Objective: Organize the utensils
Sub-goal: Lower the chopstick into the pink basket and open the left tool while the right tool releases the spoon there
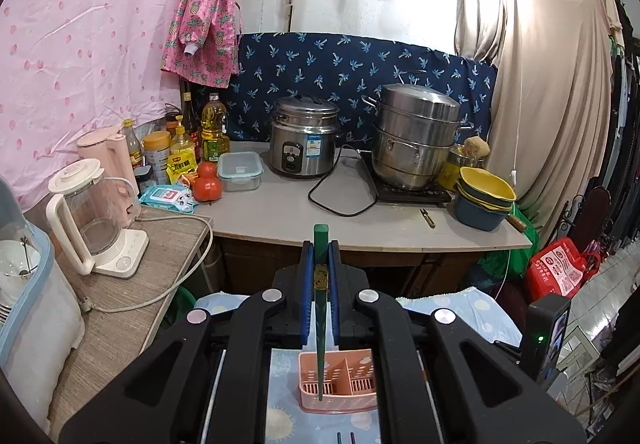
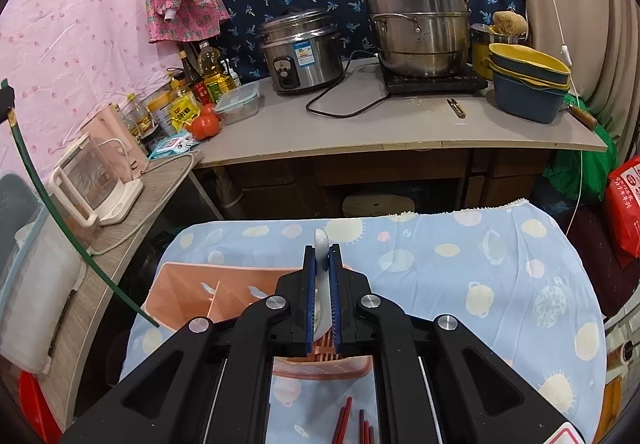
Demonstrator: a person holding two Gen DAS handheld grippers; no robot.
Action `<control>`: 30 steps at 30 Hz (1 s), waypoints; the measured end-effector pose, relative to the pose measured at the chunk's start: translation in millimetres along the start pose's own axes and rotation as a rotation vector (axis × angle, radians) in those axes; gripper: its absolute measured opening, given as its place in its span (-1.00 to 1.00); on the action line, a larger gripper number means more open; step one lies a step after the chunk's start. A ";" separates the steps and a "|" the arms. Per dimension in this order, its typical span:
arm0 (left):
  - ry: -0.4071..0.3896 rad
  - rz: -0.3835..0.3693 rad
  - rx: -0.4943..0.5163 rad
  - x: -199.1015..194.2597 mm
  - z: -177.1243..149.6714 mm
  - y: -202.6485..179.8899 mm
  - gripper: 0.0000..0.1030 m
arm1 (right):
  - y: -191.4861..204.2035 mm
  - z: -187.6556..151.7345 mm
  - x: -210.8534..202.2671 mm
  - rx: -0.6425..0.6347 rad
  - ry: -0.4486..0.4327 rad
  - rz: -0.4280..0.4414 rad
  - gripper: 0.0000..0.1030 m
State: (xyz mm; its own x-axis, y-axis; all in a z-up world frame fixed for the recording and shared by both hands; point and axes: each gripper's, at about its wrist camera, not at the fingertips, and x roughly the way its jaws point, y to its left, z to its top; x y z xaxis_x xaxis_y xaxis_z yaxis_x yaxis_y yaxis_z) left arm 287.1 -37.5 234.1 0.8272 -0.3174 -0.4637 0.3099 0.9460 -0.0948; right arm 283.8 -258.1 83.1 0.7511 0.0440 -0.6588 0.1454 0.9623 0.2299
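Gripping a green chopstick (image 1: pixel 320 308), left claw (image 1: pixel 320 272) points it down over the pink caddy (image 1: pixel 340 400).

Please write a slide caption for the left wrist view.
Left gripper holds a green chopstick above the pink utensil basket.

The left gripper (image 1: pixel 320 264) has its blue-padded fingers (image 1: pixel 307 284) pressed together on a thin green stick, which runs upright between them. The right gripper (image 2: pixel 323 268) is likewise clamped, its pads (image 2: pixel 335 296) squeezing a white utensil handle, and it points forward and slightly downward.
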 end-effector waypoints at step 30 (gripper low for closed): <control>0.025 0.029 -0.031 17.8 -15.1 6.2 -0.70 | -13.7 -17.0 18.6 0.024 0.032 -0.010 -0.81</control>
State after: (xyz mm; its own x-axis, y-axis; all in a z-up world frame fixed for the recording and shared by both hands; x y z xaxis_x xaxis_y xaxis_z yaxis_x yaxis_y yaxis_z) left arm 296.7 -36.3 212.0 0.8237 -0.2882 -0.4883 0.2708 0.9566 -0.1076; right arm 284.8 -265.9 55.6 0.7284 0.0436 -0.6838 0.1684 0.9560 0.2404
